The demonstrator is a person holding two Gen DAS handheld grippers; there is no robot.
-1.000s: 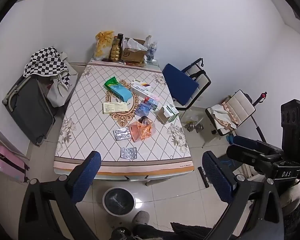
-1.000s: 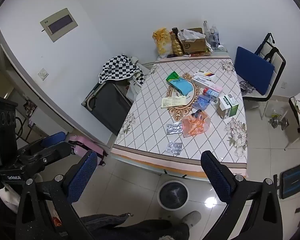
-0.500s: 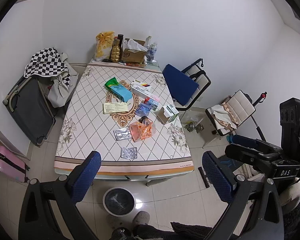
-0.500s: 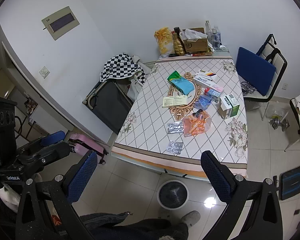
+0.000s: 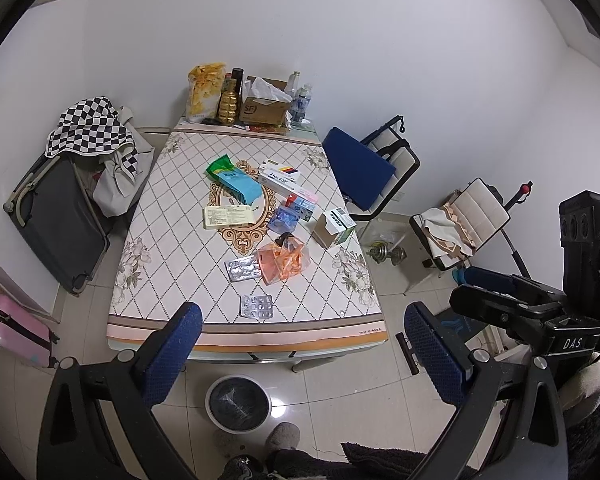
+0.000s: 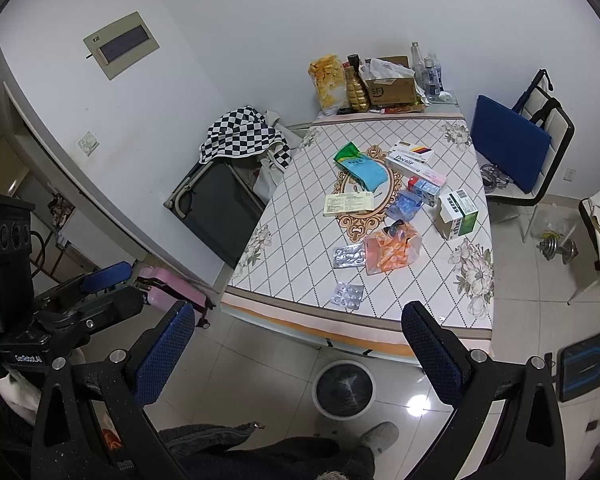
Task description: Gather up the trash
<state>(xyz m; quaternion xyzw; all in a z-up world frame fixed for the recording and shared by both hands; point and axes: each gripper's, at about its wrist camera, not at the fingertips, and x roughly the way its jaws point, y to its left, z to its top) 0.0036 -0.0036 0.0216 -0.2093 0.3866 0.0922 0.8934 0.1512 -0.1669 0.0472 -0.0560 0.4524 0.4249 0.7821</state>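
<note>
My left claw [image 5: 300,354] and right claw [image 6: 298,350] have blue pads on black arms. The counter [image 5: 172,240] wears a white cloth with a dark diamond grid, a gold medallion and an orange hem. On it lie a green-and-teal pouch [image 5: 236,178], an orange bag [image 5: 282,262] and silver pill sheets [image 5: 256,306]. A black-and-white checked cloth [image 5: 90,126] drapes a grey suitcase [image 5: 60,220].

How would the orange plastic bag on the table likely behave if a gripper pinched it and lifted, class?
The orange plastic bag looks thin, see-through and crumpled, so it would probably be floppy and sag around the fingers. It seems to hold small orange pieces, so its contents may shift or spill. A dark object lies at its far edge and might get dragged along.
</note>
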